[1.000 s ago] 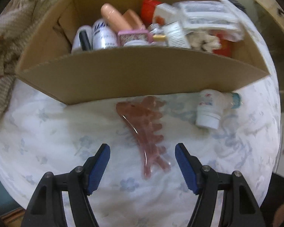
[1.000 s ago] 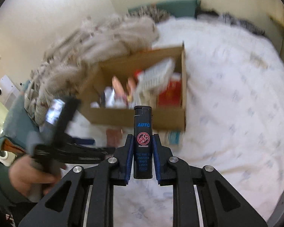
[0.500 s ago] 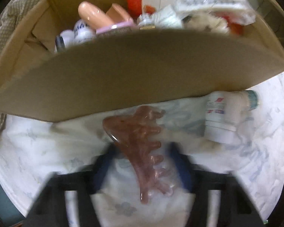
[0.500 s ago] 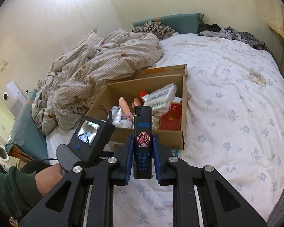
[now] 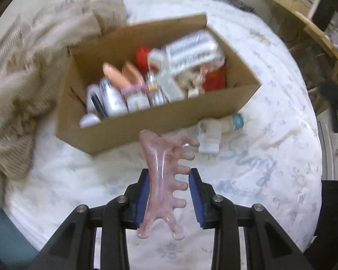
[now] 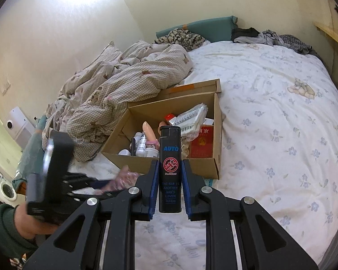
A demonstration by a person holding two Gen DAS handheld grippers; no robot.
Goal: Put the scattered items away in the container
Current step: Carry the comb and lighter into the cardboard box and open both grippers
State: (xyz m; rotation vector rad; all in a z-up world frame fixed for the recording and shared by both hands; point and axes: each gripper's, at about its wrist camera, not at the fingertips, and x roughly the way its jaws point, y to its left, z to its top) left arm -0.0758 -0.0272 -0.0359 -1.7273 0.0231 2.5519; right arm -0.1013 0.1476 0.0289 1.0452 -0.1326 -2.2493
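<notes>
Lift-off is the change: a second ago the pink comb [image 5: 164,180] lay flat on the sheet in front of the cardboard box [image 5: 160,121] with the left gripper [image 5: 169,193] spread wide around it; now the blue pads have closed onto the comb's spine and teeth, and it hangs above the bedsheet [image 5: 270,180], short of the box's near wall. The view has pulled back and up, so the box's open top and its bottles and packets show again. The right gripper [image 6: 170,186] stays clamped on the black lighter [image 6: 170,171], upright, also on the near side of the box. A white bottle [image 5: 209,135] lies on the sheet against the box's near wall. Judging by this, both held items only need carrying over the box and releasing; the bottle remains to be collected.
</notes>
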